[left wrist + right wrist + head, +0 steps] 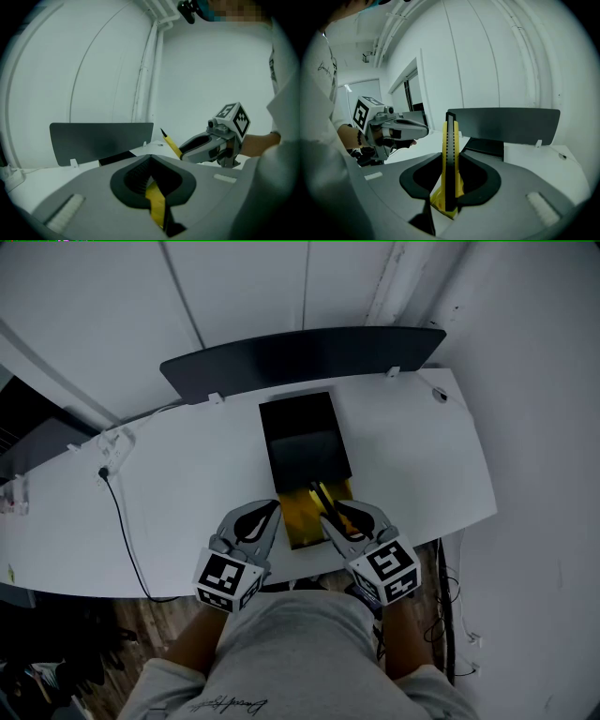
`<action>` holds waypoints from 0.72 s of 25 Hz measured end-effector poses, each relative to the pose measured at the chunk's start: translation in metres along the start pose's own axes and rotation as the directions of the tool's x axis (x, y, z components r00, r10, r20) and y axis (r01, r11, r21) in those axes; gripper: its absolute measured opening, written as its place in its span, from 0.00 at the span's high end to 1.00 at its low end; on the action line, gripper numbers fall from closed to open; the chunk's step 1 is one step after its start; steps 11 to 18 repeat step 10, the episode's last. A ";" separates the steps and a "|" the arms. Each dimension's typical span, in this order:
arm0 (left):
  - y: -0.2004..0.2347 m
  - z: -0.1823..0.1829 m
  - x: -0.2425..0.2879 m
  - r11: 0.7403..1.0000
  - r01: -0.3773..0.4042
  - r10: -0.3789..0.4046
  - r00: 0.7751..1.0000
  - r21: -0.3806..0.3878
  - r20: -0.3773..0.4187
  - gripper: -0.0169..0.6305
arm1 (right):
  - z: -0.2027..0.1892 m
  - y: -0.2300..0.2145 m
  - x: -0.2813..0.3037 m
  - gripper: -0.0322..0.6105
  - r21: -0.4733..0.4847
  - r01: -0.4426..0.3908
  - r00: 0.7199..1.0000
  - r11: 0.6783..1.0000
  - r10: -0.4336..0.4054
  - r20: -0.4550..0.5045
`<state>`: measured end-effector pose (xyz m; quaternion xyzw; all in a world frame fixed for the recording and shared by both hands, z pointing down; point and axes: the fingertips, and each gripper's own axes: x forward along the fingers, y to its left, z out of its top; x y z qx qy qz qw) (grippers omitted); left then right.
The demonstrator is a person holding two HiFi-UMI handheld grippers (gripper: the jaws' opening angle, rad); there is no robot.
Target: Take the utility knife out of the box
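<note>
A long black box (305,442) lies open on the white table (412,465), with a yellow inner tray (298,526) at its near end. The yellow-and-black utility knife (323,495) stands tilted above that tray. My right gripper (333,517) is shut on its lower end. In the right gripper view the knife (450,140) rises upright between the jaws of the right gripper (450,187). My left gripper (272,514) is at the tray's left side. In its own view the left gripper (151,178) pinches a yellow strip of the box (156,204), with the knife (171,144) off to the right.
A dark curved panel (300,357) stands along the table's far edge, behind the box. A black cable (127,531) runs from a white socket block (112,451) at the left and over the near edge. White walls close in behind and at the right.
</note>
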<state>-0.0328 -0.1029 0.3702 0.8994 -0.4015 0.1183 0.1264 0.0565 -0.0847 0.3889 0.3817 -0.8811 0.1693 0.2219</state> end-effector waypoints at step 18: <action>-0.002 -0.002 -0.001 1.000 -0.001 0.001 1.000 -0.004 -0.003 0.97 | -0.002 0.000 -0.001 0.75 -0.002 -0.005 1.000 1.000 0.005 -0.006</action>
